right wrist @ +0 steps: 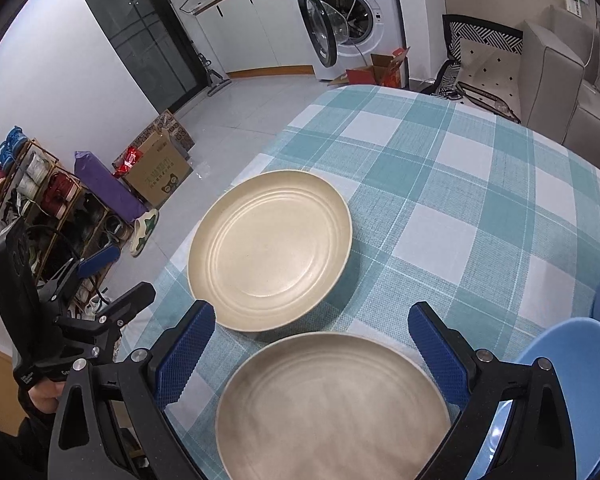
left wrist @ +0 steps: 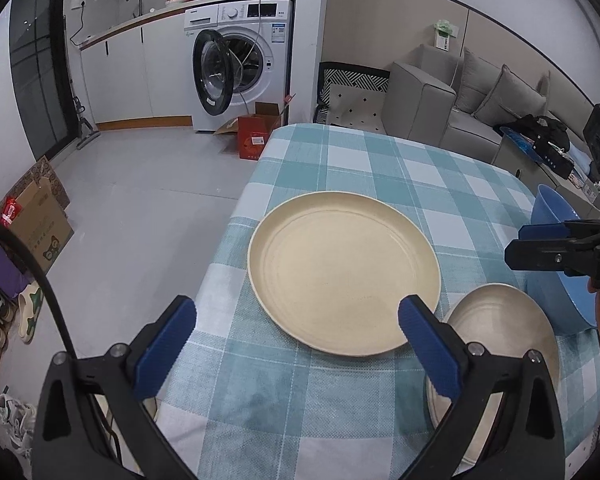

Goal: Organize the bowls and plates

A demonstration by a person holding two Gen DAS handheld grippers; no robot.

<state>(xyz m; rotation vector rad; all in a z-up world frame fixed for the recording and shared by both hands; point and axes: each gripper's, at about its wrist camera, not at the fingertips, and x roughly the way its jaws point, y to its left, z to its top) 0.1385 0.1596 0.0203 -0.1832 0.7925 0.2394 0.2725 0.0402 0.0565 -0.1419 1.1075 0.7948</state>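
- Left hand-held gripper (left wrist: 296, 320): jaws wide apart, nothing between them, hovering over near edge of bench (left wrist: 380, 168) w/ teal-white check cloth.
- Right hand-held gripper (right wrist: 310, 328): jaws spread too, empty, above the nearer plate.
- Large cream plate (left wrist: 344, 272) flat on cloth, centre-left of bench.
- Second beige plate (right wrist: 332, 408) just beside it, nearer the person; rims close, can't tell if touching.
- Blue bowl (right wrist: 580, 380) at right edge, next to nearer plate.
- Bkgd: washing machine (left wrist: 244, 60), door open; grey sofa (left wrist: 460, 108).
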